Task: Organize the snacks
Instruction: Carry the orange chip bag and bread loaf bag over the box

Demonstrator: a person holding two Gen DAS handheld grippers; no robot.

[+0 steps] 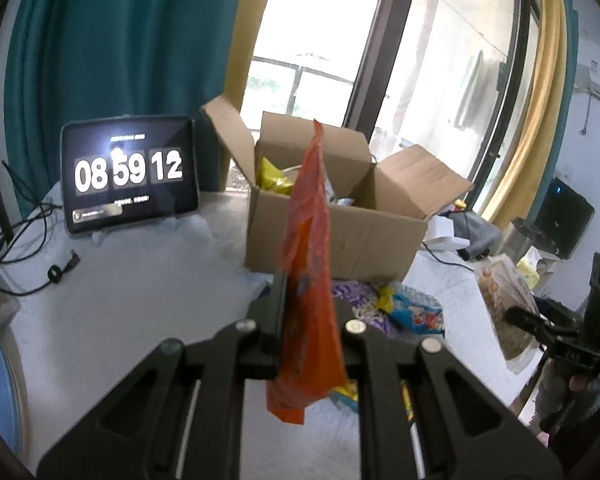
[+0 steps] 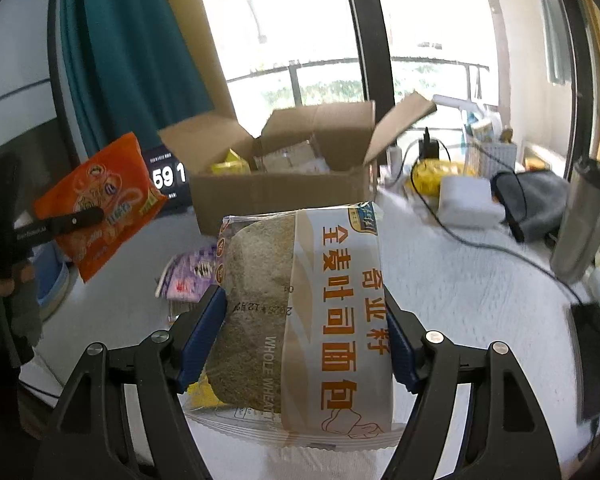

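Snacks, both held above the white table (image 2: 480, 280). Bread pack (image 2: 304, 312) fills lower centre of right wrist view, clamped between right gripper (image 2: 306, 332) blue pads, jaws wide around it. Orange snack bag (image 1: 310, 280) stands edge-on at centre of left wrist view, pinched in left gripper (image 1: 300, 304), jaws narrow. Beyond: loose packets, then open cardboard box (image 1: 340, 224), upper centre.

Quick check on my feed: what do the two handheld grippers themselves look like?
Both are black linkage frames with silver pivot pins. The right gripper has ribbed blue pads; a green light glows on its body. The left gripper has slim black fingers, one bearing small white lettering.
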